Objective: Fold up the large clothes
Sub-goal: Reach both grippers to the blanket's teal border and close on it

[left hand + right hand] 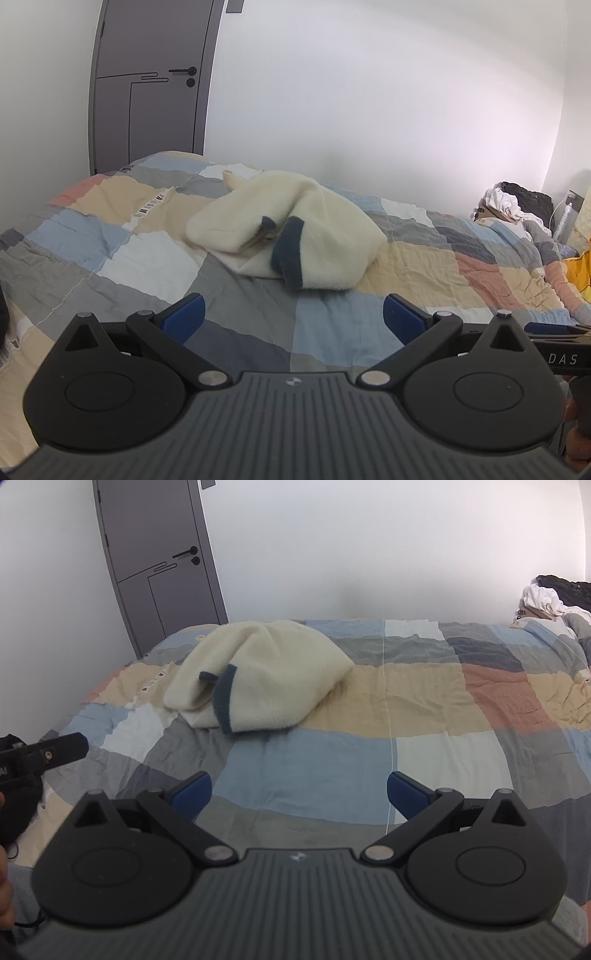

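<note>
A cream fleece garment with dark blue cuffs lies bunched in a heap on the patchwork quilt of the bed. It also shows in the right wrist view. My left gripper is open and empty, held above the quilt, short of the garment. My right gripper is open and empty too, over the quilt in front of the garment and apart from it. Part of the left gripper's body shows at the left edge of the right wrist view.
A grey door stands behind the bed's far left corner. A white wall runs along the far side. A pile of white and black clothes sits at the far right end. Something yellow lies at the right edge.
</note>
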A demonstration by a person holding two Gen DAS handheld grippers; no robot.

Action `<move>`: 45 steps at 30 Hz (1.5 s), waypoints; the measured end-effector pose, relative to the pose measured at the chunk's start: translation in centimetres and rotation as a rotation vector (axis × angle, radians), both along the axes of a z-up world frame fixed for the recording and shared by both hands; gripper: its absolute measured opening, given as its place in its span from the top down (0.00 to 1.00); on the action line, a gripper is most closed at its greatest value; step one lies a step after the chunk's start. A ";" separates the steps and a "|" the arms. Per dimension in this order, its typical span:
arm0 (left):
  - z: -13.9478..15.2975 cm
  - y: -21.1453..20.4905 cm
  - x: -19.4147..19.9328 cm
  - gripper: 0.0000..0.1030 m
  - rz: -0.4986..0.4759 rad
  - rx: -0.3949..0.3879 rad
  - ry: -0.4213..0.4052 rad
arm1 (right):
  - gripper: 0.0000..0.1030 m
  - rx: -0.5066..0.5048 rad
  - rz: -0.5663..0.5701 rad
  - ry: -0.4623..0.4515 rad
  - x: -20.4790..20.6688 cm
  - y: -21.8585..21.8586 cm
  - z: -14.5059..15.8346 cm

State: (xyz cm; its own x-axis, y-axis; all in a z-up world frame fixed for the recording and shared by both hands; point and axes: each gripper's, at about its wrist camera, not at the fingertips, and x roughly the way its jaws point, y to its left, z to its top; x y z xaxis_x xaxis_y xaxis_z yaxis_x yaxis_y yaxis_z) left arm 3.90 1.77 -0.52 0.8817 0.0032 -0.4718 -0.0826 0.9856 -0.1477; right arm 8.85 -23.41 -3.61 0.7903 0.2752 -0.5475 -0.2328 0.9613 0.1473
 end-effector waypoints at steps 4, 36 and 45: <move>-0.2 0.5 1.3 0.00 0.004 -0.011 0.015 | 0.00 -0.004 -0.003 0.002 0.7 0.2 0.1; -11.8 13.1 28.9 0.00 0.011 -0.267 0.045 | 0.01 -0.032 0.290 -0.019 20.1 14.1 -8.6; -16.5 15.5 32.7 0.27 0.045 -0.358 0.017 | 0.28 -0.089 0.313 -0.105 22.6 15.1 -11.6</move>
